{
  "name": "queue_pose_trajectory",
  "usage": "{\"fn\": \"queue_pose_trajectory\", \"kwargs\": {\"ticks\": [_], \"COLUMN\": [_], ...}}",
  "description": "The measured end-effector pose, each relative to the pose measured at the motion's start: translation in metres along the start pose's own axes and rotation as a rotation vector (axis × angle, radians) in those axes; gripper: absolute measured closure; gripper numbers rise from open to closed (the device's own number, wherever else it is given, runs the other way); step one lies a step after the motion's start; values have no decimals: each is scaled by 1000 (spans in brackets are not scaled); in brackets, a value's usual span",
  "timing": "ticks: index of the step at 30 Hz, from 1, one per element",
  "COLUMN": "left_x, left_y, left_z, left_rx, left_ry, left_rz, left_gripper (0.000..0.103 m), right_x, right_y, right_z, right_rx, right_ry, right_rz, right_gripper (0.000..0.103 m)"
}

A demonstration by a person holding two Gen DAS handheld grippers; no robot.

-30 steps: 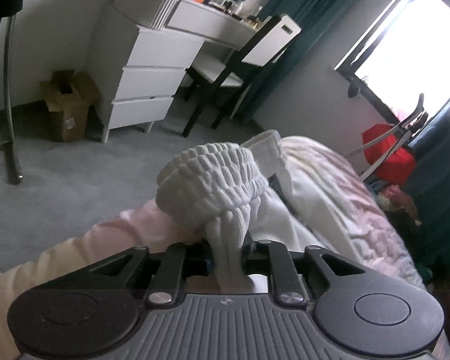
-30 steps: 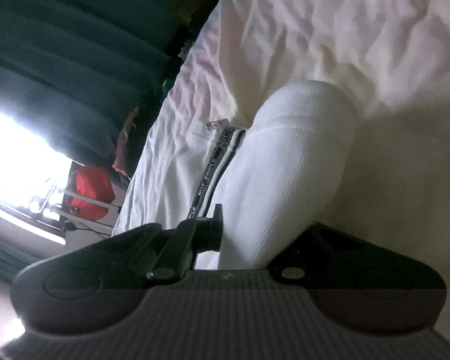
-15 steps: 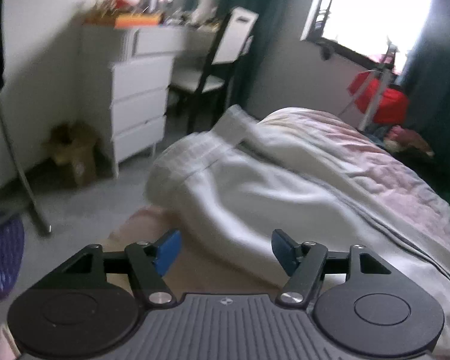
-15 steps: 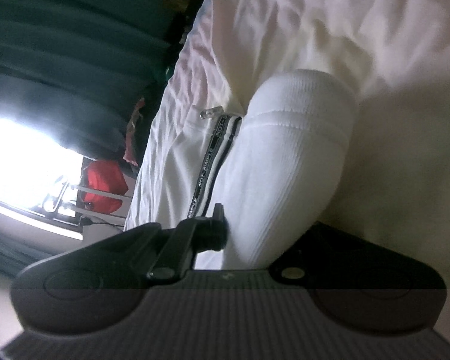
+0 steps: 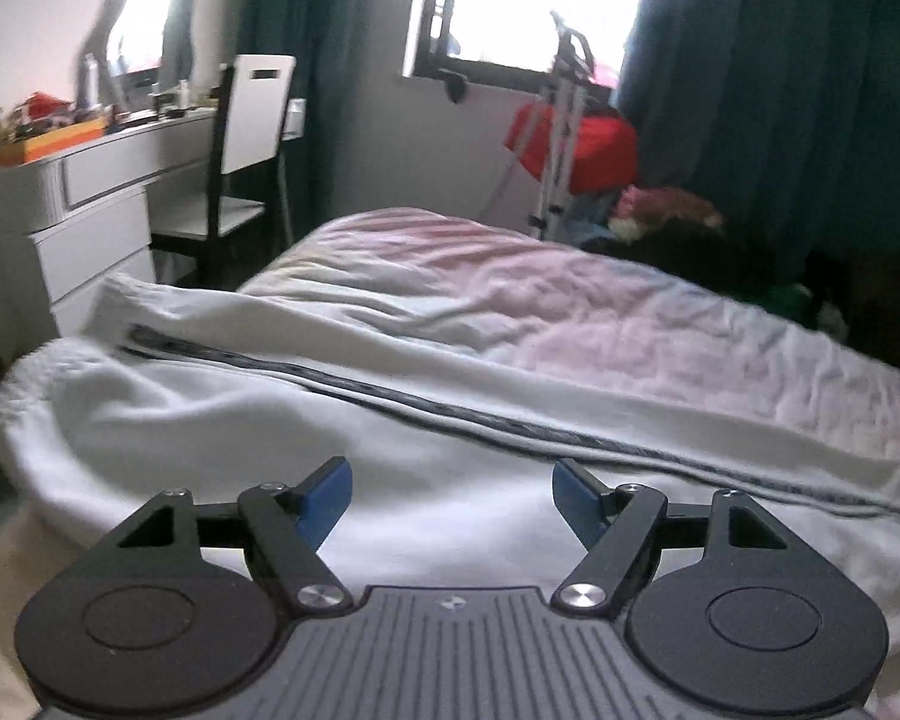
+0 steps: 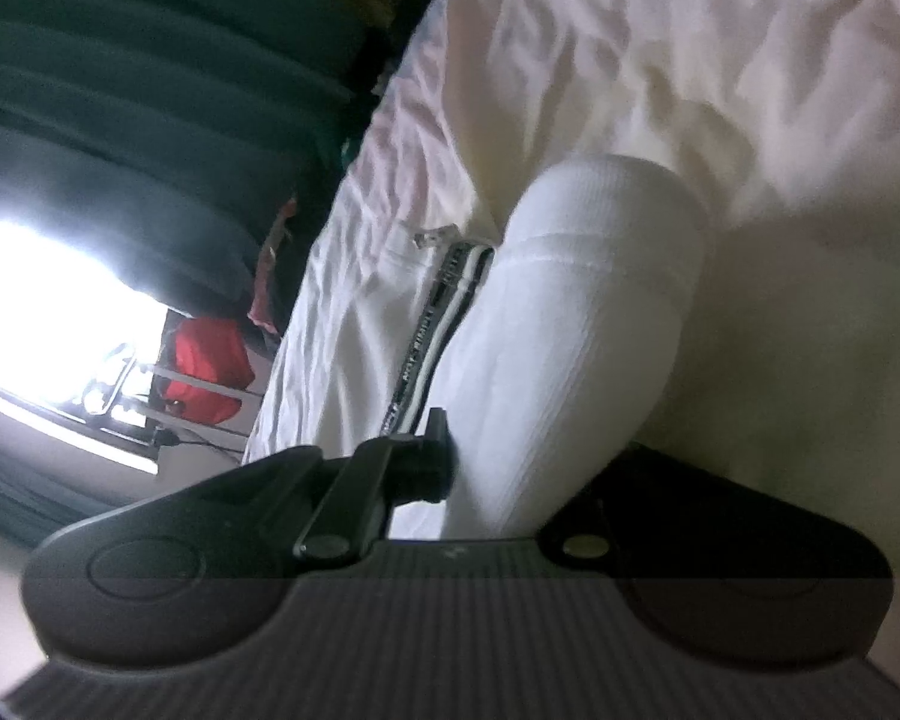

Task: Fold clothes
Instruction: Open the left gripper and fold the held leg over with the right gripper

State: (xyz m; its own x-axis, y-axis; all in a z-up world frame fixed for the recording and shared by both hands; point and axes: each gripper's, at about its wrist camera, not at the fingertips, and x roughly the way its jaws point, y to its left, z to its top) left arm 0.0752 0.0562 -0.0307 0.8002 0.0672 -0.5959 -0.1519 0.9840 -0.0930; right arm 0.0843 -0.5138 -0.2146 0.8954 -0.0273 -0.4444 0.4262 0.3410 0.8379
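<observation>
A white garment (image 5: pixel 222 420) with a dark side stripe (image 5: pixel 450 414) lies stretched across the bed. My left gripper (image 5: pixel 452 495) is open and empty, its blue pads (image 5: pixel 325 492) just above the white cloth. In the right wrist view my right gripper (image 6: pixel 510 468) is shut on the garment's white ribbed cuff (image 6: pixel 594 312), which stands up from between the jaws. The striped band (image 6: pixel 438 324) runs beside the cuff. The right-hand fingertip is hidden behind the cloth.
The bed (image 5: pixel 630 312) has a rumpled pale pink cover. A white dresser (image 5: pixel 90 204) and a chair (image 5: pixel 246 144) stand to the left. A red bag (image 5: pixel 594 150) on a metal stand and dark curtains (image 5: pixel 780 90) are by the window.
My left gripper let go of the bunched white cuff and opened. The garment dropped flat on the bed. The left view swung right toward the window. My right gripper kept its hold.
</observation>
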Motion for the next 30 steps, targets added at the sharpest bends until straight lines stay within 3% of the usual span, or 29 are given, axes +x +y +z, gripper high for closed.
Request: {"fn": "queue_pose_trajectory", "kwargs": {"ticks": [10,12,15,19,21,23,27,30], "left_x": [61,68,74,77,77,75,70,65], "left_y": [-22,-24,-26,-27,-25,-25,-26,-25], "left_z": [-38,-45,-53,-51,-48,-45,-39,-34], "left_rx": [109,115,117,130,102,98,107,104], "left_ry": [32,44,52,66,75,70,46,24], "left_rz": [35,42,57,53,44,34,11,-8], "left_gripper": [27,27,26,25,25,25,25,25], "right_x": [8,13,24,35,37,34,19,5], "right_y": [-6,-8,-6,5,17,29,58,92], "right_z": [7,8,8,6,3,1,-3,-13], "right_rx": [43,38,6,-86,-169,-234,-343,-522], "right_ry": [-5,10,30,25,11,-9,-86,-176], "right_rz": [115,115,92,8,-70,-107,-130,-124], "right_gripper": [84,69,62,68,84,88,90,91]}}
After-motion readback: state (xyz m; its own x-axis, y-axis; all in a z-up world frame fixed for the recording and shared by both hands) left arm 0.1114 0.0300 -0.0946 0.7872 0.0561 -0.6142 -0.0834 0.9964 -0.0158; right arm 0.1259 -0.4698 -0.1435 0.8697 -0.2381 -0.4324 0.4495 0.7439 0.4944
